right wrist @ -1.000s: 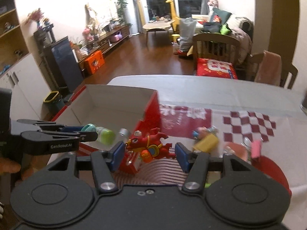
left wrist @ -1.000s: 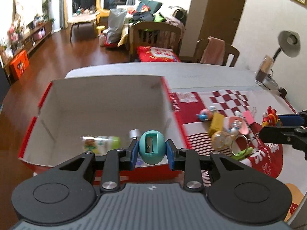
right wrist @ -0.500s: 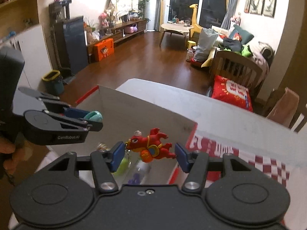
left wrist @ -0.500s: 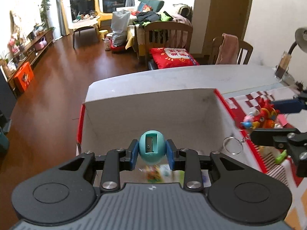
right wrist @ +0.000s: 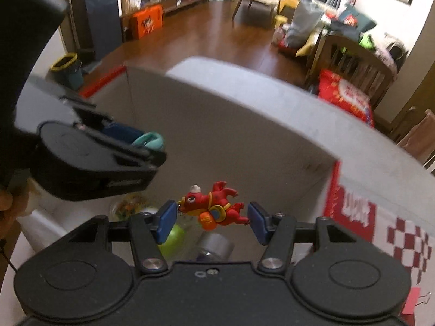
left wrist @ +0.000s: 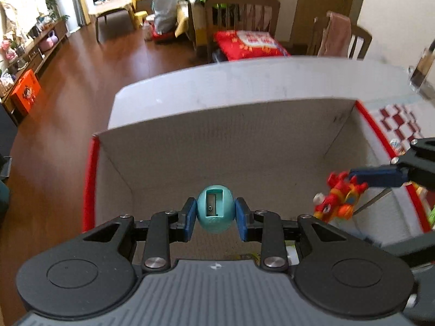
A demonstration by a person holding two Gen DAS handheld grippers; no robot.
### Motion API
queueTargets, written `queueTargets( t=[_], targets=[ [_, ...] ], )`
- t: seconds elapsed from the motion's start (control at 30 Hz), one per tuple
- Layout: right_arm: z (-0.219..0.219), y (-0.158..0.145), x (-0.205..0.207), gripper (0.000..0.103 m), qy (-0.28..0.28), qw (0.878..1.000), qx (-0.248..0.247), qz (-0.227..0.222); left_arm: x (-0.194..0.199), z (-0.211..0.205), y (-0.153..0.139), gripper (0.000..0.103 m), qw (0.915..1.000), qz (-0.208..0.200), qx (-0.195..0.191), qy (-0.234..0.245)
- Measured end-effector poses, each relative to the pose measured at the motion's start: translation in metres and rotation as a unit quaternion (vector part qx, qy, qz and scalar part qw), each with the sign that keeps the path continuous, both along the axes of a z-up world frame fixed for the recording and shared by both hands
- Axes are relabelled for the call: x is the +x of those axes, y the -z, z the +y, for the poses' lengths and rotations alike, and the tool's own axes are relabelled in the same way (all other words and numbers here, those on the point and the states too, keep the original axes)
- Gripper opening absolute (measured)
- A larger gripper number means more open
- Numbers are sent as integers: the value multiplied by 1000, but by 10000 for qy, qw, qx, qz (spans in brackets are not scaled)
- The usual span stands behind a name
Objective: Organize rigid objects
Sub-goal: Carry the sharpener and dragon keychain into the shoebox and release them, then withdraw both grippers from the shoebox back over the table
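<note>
Left wrist: left gripper (left wrist: 215,213) tilted down, clamping sharpener (left wrist: 215,208)

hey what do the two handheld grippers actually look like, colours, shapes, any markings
Both match: the left gripper and right gripper have matte black bodies with two round raised discs, black linkage bars with silver screws, and blue pads on the fingers. The left one's top plate is grey and ribbed with a small white mark; the right one's is plain black. No cables or sleeves are visible.
</note>
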State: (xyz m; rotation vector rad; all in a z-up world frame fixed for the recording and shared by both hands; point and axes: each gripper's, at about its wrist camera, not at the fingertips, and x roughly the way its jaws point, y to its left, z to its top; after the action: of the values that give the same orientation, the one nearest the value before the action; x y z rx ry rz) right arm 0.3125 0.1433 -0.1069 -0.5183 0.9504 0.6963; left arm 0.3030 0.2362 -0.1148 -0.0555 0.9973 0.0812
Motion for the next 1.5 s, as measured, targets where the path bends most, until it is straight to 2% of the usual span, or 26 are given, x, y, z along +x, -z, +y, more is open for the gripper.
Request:
queueTargets(
  t=[0.13,0.33,0.47,0.63,0.73,0.8,0.83,0.87,1.03,1.5],
  targets=[
    [3,12,-1,56,14,9998,-157,152,13,-5,13,30,9996,236,86,125],
    [3,16,-3,54,76,9992,-252,286,27,-6,27,30,9957,868,-34,328],
    [3,15,-9,55,72,9992,-266,306,29,-7,34,30,9934,1075,-74,393],
    [-1,8,-9,62,33,9994,-192,272,30,-9,41,30,9898,1358,-68,428],
    [-6,1,-13,62,40,9997,-97,231,29,-10,38,32,9911,1280,12,370],
    [-9,-5,-17,63,51,9997,-4,220,25,-9,32,50,9929,1147,47,325],
    [-10,-9,-17,63,53,9998,32,205,21,-11,28,64,9940,1046,62,308],
    [-12,-12,-19,63,58,9998,79,195,18,-11,24,67,9952,927,66,291],
    [-21,-27,-27,66,82,9994,270,175,3,-13,3,67,9980,590,-1,237],
    [-57,-78,-48,80,248,9957,893,17,-39,-25,-52,67,9998,-27,59,168]
  ],
)
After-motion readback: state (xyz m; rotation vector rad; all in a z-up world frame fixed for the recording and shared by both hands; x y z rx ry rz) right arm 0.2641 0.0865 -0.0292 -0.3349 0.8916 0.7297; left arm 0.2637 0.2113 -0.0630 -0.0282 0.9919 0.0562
